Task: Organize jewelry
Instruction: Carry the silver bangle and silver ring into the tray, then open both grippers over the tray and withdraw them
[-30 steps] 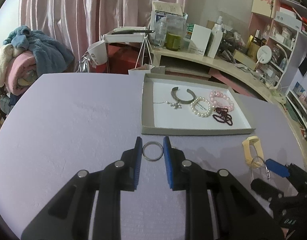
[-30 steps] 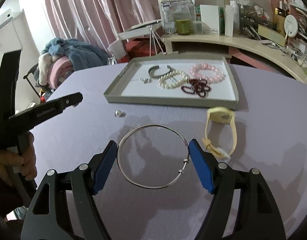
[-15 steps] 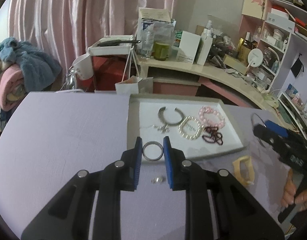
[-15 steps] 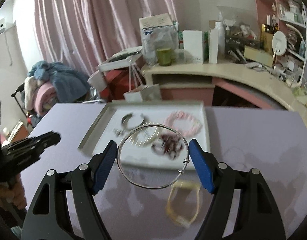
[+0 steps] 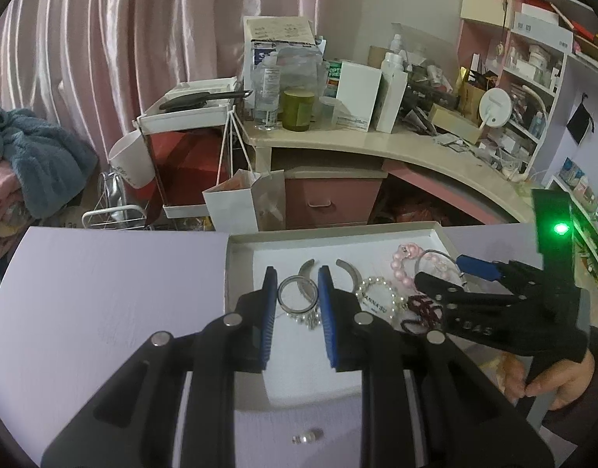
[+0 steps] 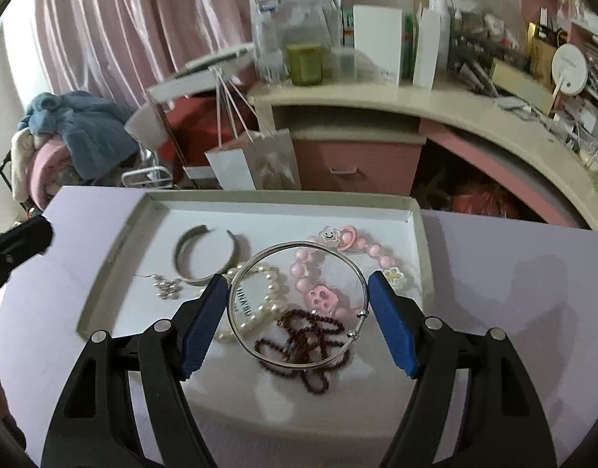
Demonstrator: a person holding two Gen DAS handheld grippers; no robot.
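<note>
My left gripper (image 5: 298, 284) is shut on a small silver ring (image 5: 297, 311), held in the air over the near left part of the grey tray (image 5: 227, 269). In the right wrist view my right gripper (image 6: 298, 277) is shut on a wide thin silver bangle (image 6: 299, 245), above the tray's (image 6: 115, 249) middle. Under it on the white floor lie a silver cuff (image 6: 205, 257), a pearl bracelet (image 6: 268, 273), a pink bead bracelet (image 6: 299, 273), a dark red bead string (image 6: 310, 335) and a small charm (image 6: 166, 286).
The tray sits at the far edge of a lavender table (image 5: 104, 292). A tiny silver piece (image 5: 307, 436) lies on the table in front of the tray. Beyond stand a paper bag (image 5: 244, 202), a cluttered desk (image 5: 416, 148) and piled blankets (image 5: 34, 163).
Both grippers have travelled forward from the bare table to over the tray, still carrying the ring and the bangle. The yellow band on the table has dropped out of the right wrist view.
</note>
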